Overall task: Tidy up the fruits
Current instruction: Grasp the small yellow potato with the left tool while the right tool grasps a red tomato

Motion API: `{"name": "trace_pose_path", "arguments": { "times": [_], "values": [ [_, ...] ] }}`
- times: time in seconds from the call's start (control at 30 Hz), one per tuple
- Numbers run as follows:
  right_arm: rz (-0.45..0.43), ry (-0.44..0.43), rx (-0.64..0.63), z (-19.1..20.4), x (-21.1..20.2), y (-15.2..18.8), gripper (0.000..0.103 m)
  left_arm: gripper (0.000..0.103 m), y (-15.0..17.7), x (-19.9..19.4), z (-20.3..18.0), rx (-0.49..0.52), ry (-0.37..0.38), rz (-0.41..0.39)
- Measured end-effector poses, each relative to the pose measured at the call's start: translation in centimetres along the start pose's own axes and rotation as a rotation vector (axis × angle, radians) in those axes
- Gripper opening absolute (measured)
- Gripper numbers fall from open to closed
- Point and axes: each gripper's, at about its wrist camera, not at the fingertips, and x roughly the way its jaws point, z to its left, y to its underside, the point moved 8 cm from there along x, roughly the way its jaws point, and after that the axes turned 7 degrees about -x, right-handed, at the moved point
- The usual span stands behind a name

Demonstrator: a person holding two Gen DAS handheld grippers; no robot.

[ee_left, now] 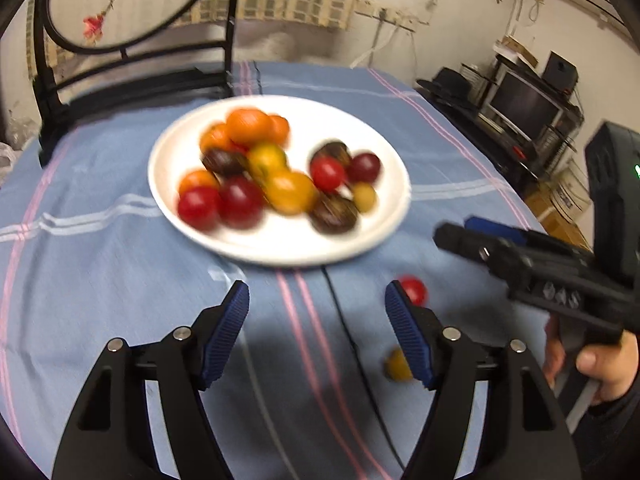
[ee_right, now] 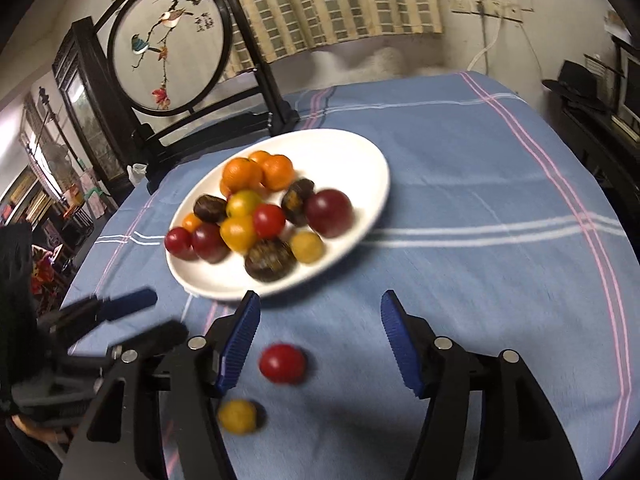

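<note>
A white plate [ee_left: 280,242] [ee_right: 352,152] on the blue striped cloth holds several small orange, red, yellow and dark brown fruits. Two fruits lie loose on the cloth in front of it: a red tomato [ee_left: 414,290] [ee_right: 282,363] and a yellow tomato [ee_left: 396,364] [ee_right: 237,416]. My left gripper [ee_left: 317,292] [ee_right: 166,314] is open and empty above the cloth; the red tomato sits just outside its right finger, which partly hides the yellow one. My right gripper [ee_right: 320,304] [ee_left: 456,229] is open; the red tomato shows between its fingers, untouched by the pads.
A round embroidered screen on a black stand [ee_left: 132,8] [ee_right: 168,40] rises at the table's far left. A thin black cable [ee_left: 348,320] runs across the cloth. A person's hand [ee_left: 608,364] holds the right gripper. Shelves with a monitor [ee_left: 520,108] stand beyond the right edge.
</note>
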Motion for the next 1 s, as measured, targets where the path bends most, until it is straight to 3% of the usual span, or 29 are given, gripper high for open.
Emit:
{"name": "trace_pose_path", "arguments": {
  "times": [0.2, 0.47, 0.5, 0.6, 0.63, 0.8, 1.0],
  "values": [
    [-0.010, 0.010, 0.033, -0.9, -0.8, 1.5, 0.064, 0.069, 3.6, -0.2, -2.7, 0.062, 0.019, 0.034],
    [-0.020, -0.005, 0.029, -0.6, -1.1, 1.8, 0.064, 0.069, 5.2, 0.5, -4.8, 0.115, 0.016, 0.060],
    [-0.020, -0.007, 0.026, -0.6, -1.1, 1.8, 0.064, 0.067, 5.3, 0.8, -5.0, 0.122, 0.017, 0.063],
    [-0.017, -0.007, 0.020, -0.5, -0.9, 1.9, 0.064, 0.045, 5.7, 1.9, -5.6, 0.147, 0.039, 0.096],
    [-0.017, -0.004, 0.019, -0.5, -0.9, 1.9, 0.064, 0.031, 6.0, 2.4, -5.6, 0.159, 0.039, 0.113],
    [-0.002, 0.002, 0.000, 0.0, -0.6, 2.1, 0.064, 0.028, 5.9, 2.0, -4.9, 0.160, 0.037, 0.106],
    [0.048, 0.039, -0.118, 2.6, 0.9, 2.6, 0.064, 0.028, 4.3, 0.0, -1.9, 0.123, -0.010, 0.044]
  ]
}}
